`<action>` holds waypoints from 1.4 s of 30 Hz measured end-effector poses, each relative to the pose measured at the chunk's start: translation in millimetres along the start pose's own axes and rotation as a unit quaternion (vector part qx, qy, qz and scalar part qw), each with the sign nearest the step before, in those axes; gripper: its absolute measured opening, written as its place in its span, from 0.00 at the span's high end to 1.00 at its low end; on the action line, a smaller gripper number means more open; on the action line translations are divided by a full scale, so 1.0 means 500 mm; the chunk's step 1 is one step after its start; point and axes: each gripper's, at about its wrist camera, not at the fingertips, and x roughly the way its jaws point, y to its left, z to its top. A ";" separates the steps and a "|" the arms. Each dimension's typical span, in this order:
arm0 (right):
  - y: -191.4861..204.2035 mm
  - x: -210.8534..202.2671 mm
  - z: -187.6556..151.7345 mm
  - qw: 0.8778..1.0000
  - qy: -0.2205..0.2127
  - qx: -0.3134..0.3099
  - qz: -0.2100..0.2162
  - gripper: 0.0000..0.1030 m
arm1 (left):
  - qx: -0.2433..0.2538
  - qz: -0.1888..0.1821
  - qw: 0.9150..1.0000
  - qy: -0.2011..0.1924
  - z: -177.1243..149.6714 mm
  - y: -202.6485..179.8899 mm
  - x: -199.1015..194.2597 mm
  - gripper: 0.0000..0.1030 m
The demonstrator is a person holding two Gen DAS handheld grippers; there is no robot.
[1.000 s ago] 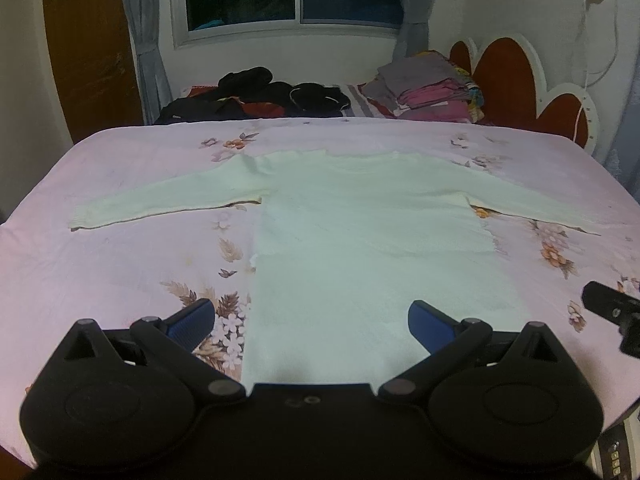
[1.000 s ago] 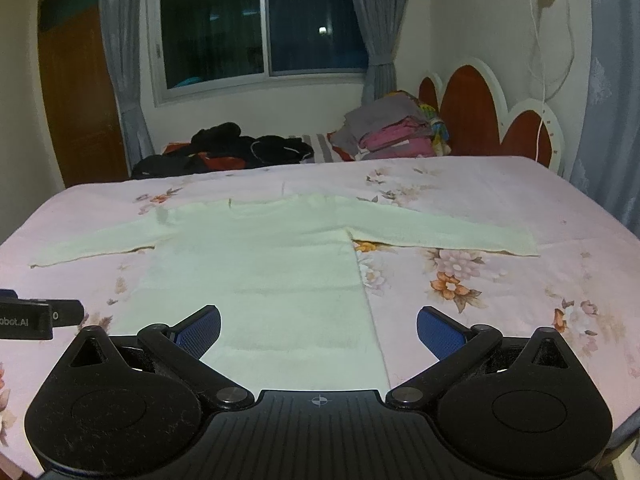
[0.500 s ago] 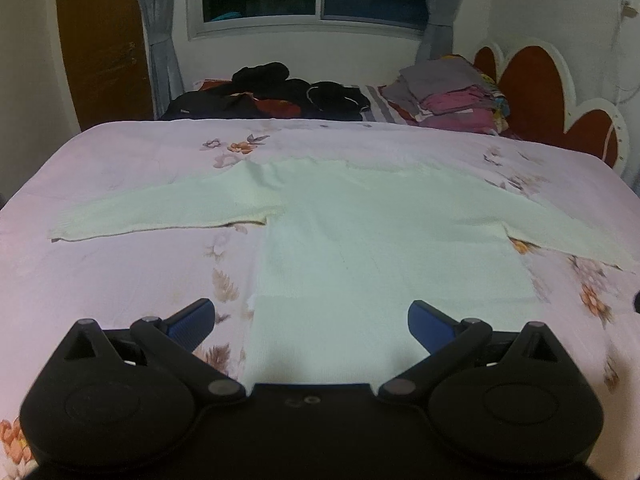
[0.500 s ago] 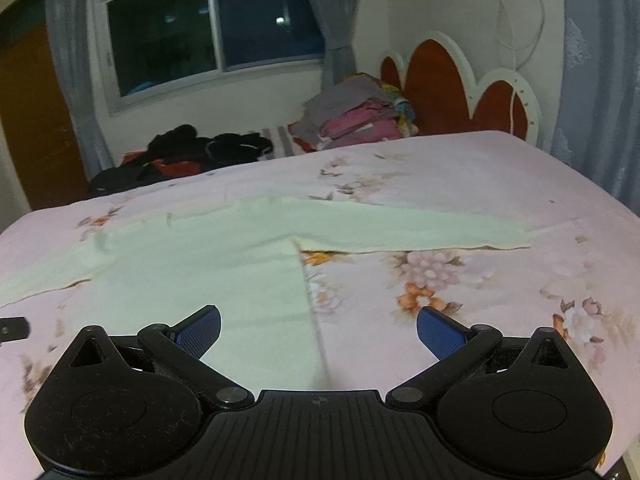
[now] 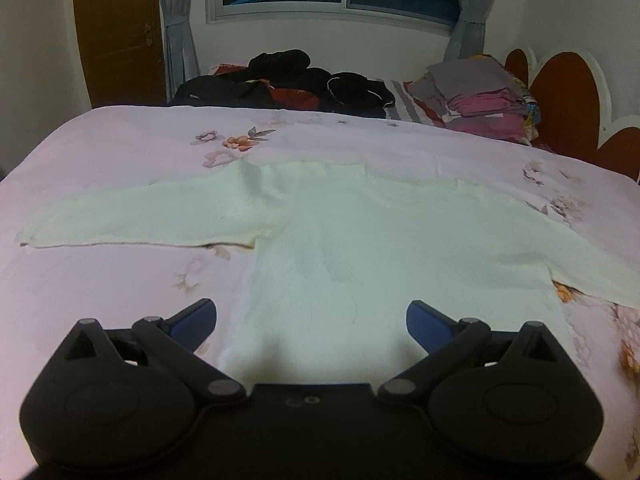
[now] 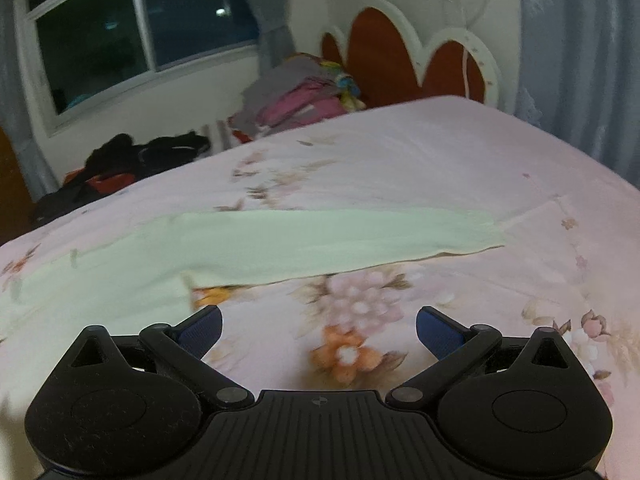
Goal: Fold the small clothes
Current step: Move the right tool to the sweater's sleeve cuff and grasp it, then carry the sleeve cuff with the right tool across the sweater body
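A pale green long-sleeved sweater [image 5: 360, 248] lies flat on the pink floral bedsheet [image 5: 100, 288], sleeves spread out to both sides. My left gripper [image 5: 311, 322] is open and empty, hovering over the sweater's lower body near its left edge. In the right wrist view the sweater's right sleeve [image 6: 320, 244] stretches across the sheet, its cuff at the right. My right gripper [image 6: 318, 330] is open and empty, above the sheet [image 6: 440, 160] just in front of that sleeve, near the armpit.
A heap of dark clothes [image 5: 288, 84] and a stack of folded clothes [image 5: 476, 96] sit at the far side of the bed. A red and white headboard [image 6: 408, 64] stands at the right. A window and curtains are behind.
Both grippers have moved forward and lower over the bed. The left one swung leftward; the right one swung right, off the sweater's body toward the right sleeve. Both stayed open.
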 end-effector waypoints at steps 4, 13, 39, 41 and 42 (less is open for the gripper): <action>-0.058 0.066 0.025 1.000 0.008 0.022 -0.022 0.01 | 0.008 0.004 1.000 0.001 0.010 -0.029 0.040 0.05; -0.199 0.222 0.060 0.991 0.057 0.110 -0.052 0.38 | 0.027 0.015 0.999 0.027 0.025 -0.067 0.105 0.12; -0.144 0.252 0.154 0.993 -0.043 0.108 -0.002 0.97 | 0.031 -0.009 0.998 0.051 0.060 -0.070 0.188 0.29; -0.084 0.240 0.168 0.995 -0.053 0.085 0.028 0.97 | 0.025 -0.010 0.999 0.045 0.066 -0.058 0.183 0.29; -0.043 0.237 0.175 0.995 -0.058 0.069 0.045 0.97 | 0.022 -0.011 0.999 0.042 0.068 -0.050 0.180 0.29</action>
